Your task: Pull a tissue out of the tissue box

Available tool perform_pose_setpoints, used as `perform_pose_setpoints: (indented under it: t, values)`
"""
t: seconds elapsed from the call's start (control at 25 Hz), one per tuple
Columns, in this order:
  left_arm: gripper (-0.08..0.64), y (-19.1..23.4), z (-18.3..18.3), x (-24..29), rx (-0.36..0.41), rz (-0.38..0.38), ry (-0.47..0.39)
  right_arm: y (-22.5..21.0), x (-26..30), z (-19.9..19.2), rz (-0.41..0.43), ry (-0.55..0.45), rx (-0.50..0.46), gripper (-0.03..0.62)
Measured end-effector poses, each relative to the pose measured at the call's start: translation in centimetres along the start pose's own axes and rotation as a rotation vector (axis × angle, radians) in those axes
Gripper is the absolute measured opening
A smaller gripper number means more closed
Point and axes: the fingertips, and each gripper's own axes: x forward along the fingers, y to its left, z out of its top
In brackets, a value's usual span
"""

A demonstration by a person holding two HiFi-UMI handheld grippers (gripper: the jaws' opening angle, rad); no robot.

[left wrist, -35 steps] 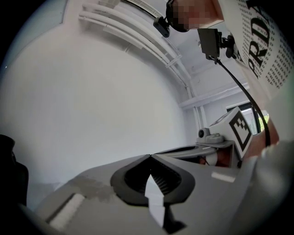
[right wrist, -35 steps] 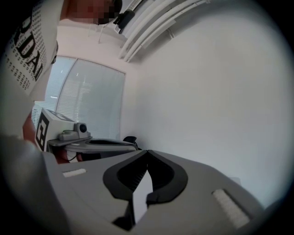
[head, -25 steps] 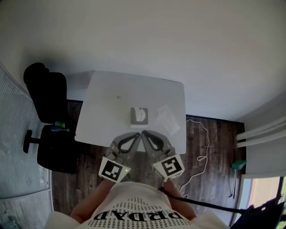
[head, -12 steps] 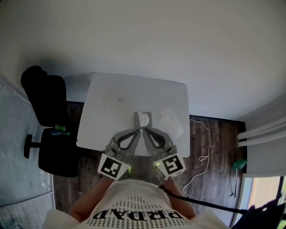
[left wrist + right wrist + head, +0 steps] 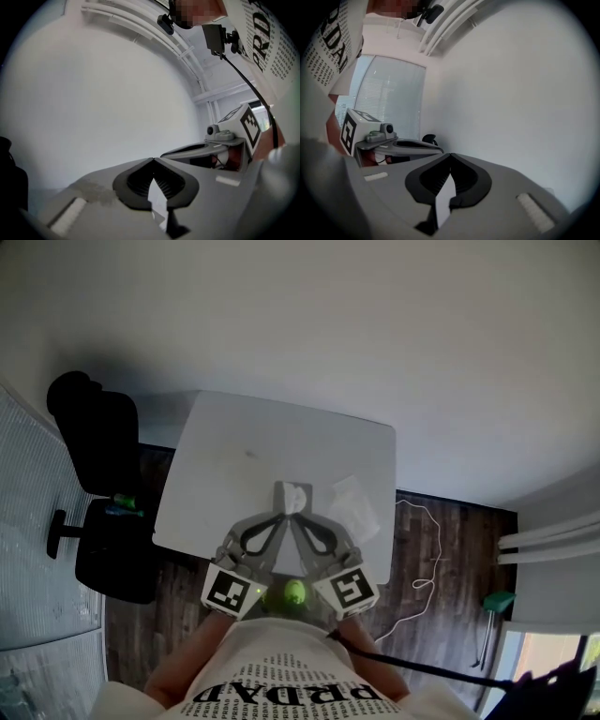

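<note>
One black office chair (image 5: 92, 432) is standing on the dark wood floor (image 5: 422, 615) just left of the white rectangular counter (image 5: 244, 446). Right of it, the left grey handheld gripper (image 5: 280, 515) is reaching over the counter's near edge. Its marker cube (image 5: 232, 590) is sitting close to the person's printed white shirt (image 5: 281, 690). In the left gripper view, the jaws of this gripper (image 5: 153, 160) are meeting at their tips. Only a thin white sliver is showing in the hollow behind them, and they are gripping nothing that can be made out. The small grey tissue box (image 5: 292, 499) is sitting on the counter toward its near edge, with a white tissue (image 5: 298, 493) sticking up from its top. Both jaw tips are pointing at its near side from just beside it, and contact cannot be told. The right grey handheld gripper (image 5: 300, 518) is lying alongside the left one. In the right gripper view, its jaws (image 5: 450, 154) are likewise closing tip to tip, with nothing recognisable between them. Further right, a crumpled clear-white sheet (image 5: 354, 504) is lying on the counter near the box, and a thin white cable (image 5: 427, 559) is trailing across the floor.
</note>
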Motion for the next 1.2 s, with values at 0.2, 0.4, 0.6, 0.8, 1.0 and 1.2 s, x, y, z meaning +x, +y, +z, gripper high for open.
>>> perform_pose_setpoints:
  t: [0.2, 0.4, 0.6, 0.8, 1.0, 1.2]
  values:
    - [-0.008, -0.1, -1.2, 1.1, -0.021, 0.025, 0.012, -1.4, 0.1, -1.4, 0.018, 0.027, 0.000, 0.009]
    - [-0.008, -0.3, -2.5, 1.6, -0.023, 0.031, 0.038, -2.4, 0.7, -4.3, 0.039, 0.116, -0.016, 0.011]
    - [-0.008, 0.1, -3.4, 1.8, -0.039, 0.039, 0.025, -2.9, 1.5, -7.0, 0.054, 0.185, -0.005, 0.038]
    - [-0.008, 0.7, -5.1, 1.5, -0.052, 0.043, 0.058, -3.1, 2.5, -10.1, 0.067, 0.255, 0.009, 0.077]
    - [-0.008, 1.3, -6.6, 1.7, -0.012, 0.025, 0.071, -2.9, 3.5, -12.6, 0.078, 0.315, 0.012, 0.104]
    - [-0.008, 1.8, -7.8, 1.8, -0.039, 0.008, 0.084, -3.2, 4.6, -15.4, 0.063, 0.386, 0.004, 0.114]
